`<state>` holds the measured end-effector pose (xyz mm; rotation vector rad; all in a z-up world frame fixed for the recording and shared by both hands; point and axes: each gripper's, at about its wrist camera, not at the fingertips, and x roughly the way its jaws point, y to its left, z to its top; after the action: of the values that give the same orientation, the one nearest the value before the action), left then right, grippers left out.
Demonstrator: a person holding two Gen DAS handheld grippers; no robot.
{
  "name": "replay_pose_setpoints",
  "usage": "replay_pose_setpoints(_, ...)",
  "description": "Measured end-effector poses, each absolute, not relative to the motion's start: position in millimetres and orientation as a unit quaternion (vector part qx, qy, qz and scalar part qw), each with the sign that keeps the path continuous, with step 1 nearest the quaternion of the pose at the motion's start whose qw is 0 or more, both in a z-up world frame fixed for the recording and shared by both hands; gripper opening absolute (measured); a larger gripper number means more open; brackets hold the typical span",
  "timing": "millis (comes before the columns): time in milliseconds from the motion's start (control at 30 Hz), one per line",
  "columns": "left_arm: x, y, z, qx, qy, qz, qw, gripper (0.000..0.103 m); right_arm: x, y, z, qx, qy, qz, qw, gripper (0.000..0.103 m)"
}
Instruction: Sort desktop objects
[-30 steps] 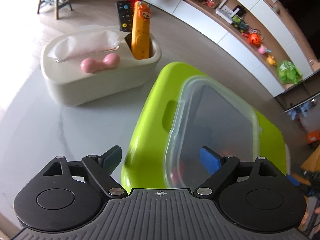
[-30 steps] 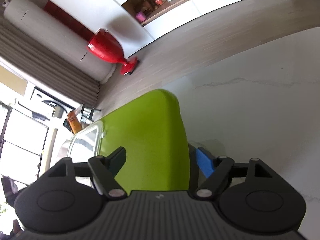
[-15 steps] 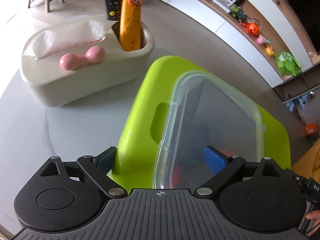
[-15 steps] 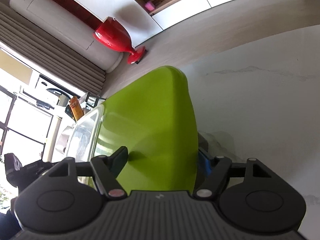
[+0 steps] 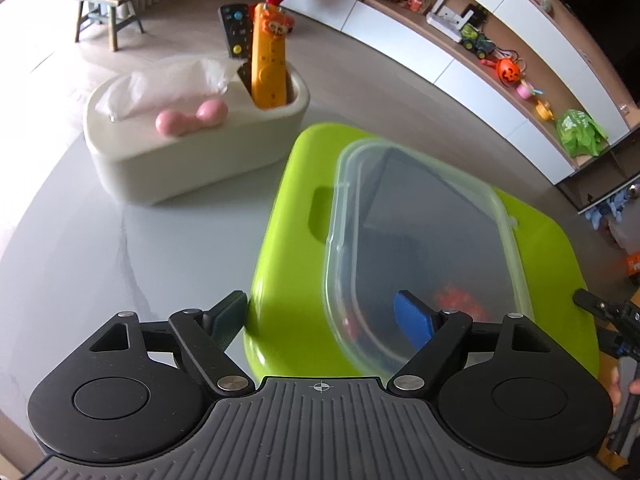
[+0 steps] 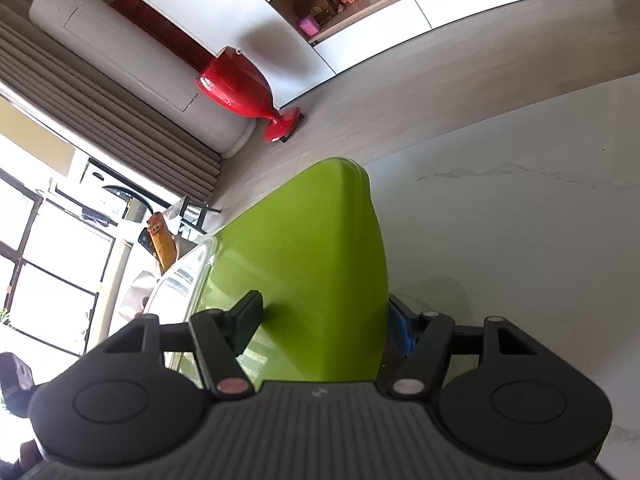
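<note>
Your left gripper (image 5: 320, 316) and right gripper (image 6: 324, 320) each clamp opposite walls of the green bin (image 5: 400, 240); bin sits just beside the white tissue box (image 5: 192, 148), clear lid (image 5: 420, 248) on top.

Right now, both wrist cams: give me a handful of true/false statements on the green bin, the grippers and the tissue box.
1. The left gripper straddles the wall of the green bin, one finger outside, one inside. True.
2. The right gripper hangs clear of the bin. False: its fingers sit on either side of the bin's wall.
3. A clear lidded container lies inside the bin. True.
4. The orange remote lies flat on the table. False: it stands upright in the white tissue box.
5. The tissue box is inside the bin. False: it stands beside it.
</note>
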<state>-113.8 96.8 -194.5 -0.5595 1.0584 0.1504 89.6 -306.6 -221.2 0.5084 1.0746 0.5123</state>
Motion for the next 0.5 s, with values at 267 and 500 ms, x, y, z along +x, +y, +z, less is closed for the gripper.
replay_pose_setpoints(267, -139.8, 150.0, -190.4, -0.383, 0.441, 0.094, 0.806, 0.094, 88.5, -303.1, -231.1, 0.200, 0.528, 0.259, 0.783, 0.072)
replay_pose_setpoints(500, -81.3, 182.3, -229.7, -0.434, 0.476, 0.037, 0.764, 0.094, 76.2, -304.9, -228.4, 0.184, 0.537, 0.256, 0.783, 0.081)
